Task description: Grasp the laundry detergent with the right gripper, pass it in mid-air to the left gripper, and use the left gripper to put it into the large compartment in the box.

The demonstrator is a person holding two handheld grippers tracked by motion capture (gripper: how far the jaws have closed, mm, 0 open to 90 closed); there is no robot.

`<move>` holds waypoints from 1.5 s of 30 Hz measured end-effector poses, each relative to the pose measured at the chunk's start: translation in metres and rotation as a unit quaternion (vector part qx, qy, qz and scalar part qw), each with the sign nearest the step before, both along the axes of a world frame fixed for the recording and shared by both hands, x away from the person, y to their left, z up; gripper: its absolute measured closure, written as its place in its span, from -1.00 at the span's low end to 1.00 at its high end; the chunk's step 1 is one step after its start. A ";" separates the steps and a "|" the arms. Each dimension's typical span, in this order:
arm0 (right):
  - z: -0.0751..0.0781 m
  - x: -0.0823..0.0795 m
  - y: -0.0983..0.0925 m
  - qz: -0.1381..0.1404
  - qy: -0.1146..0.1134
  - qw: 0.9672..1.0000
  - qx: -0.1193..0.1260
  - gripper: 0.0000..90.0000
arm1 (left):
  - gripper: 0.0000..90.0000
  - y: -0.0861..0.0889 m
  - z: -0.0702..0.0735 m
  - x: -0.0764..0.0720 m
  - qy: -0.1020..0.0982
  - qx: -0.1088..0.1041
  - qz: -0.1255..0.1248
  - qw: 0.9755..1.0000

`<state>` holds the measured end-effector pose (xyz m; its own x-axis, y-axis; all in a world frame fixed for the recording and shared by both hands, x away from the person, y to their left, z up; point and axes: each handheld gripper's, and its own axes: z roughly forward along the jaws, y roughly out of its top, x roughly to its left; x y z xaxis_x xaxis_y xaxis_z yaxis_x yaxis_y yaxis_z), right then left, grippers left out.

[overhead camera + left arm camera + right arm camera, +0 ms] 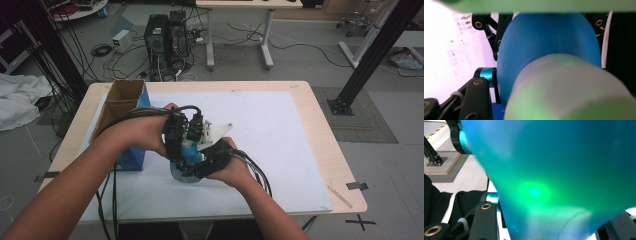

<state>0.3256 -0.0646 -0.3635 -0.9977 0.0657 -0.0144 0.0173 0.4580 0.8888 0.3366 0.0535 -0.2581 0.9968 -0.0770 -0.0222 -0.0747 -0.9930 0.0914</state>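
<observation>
A blue bottle point(190, 151) is held above the white mat between both hands. In the left gripper view its blue body point(544, 37) bulges ahead, and a grey ribbed cap point(569, 87) sits close to the camera. My left gripper point(179, 139) comes in from the left and is shut on that cap. From the right, my right gripper point(201, 162) is shut on the bottle's body point(561, 170), which glows blue-green close to the lens in the right gripper view. The pads of both grippers are hidden by the bottle.
An open cardboard box point(120, 99) stands on the table's left side with a blue box point(134, 156) against it. A white mat point(270, 135) covers most of the wooden table point(320, 125). Cables trail from both grippers toward the front edge.
</observation>
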 end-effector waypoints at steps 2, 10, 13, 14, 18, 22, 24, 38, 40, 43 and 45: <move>0.001 0.001 -0.001 -0.005 0.000 1.000 -0.003 -0.11 | -0.09 0.000 0.000 0.001 0.000 0.002 0.004 1.000; 0.002 0.002 -0.006 -0.019 0.004 1.000 -0.011 -0.31 | -0.09 0.000 0.002 0.003 -0.001 0.008 0.007 1.000; 0.002 0.003 -0.010 -0.024 0.013 0.999 -0.024 -0.44 | -0.09 0.002 0.004 0.005 -0.006 0.005 0.018 1.000; 0.002 0.004 -0.012 -0.031 0.018 0.999 -0.032 -0.48 | -0.09 0.002 0.005 0.005 -0.009 0.006 0.017 1.000; 0.004 0.007 -0.022 -0.042 0.030 0.998 -0.048 -0.50 | -0.09 0.006 0.009 0.008 -0.010 0.007 0.028 1.000; 0.006 0.010 -0.032 -0.057 0.038 0.995 -0.074 -0.51 | -0.10 0.008 0.012 0.010 -0.009 0.010 0.036 0.999; 0.007 0.012 -0.037 -0.065 0.039 0.993 -0.086 -0.53 | -0.10 0.010 0.014 0.011 -0.009 0.012 0.043 0.999; 0.022 0.018 -0.061 -0.093 0.042 0.984 -0.149 -0.64 | -0.10 0.019 0.029 0.019 -0.012 0.009 0.084 0.996; 0.023 0.019 -0.062 -0.094 0.045 0.982 -0.156 -0.66 | -0.10 0.020 0.031 0.020 -0.010 0.007 0.088 0.996; 0.026 0.021 -0.067 -0.100 0.047 0.979 -0.171 -0.66 | -0.10 0.022 0.037 0.020 -0.010 0.007 0.095 0.995; 0.031 0.022 -0.071 -0.103 0.046 0.976 -0.185 -0.68 | -0.10 0.025 0.045 0.022 -0.014 0.006 0.104 0.994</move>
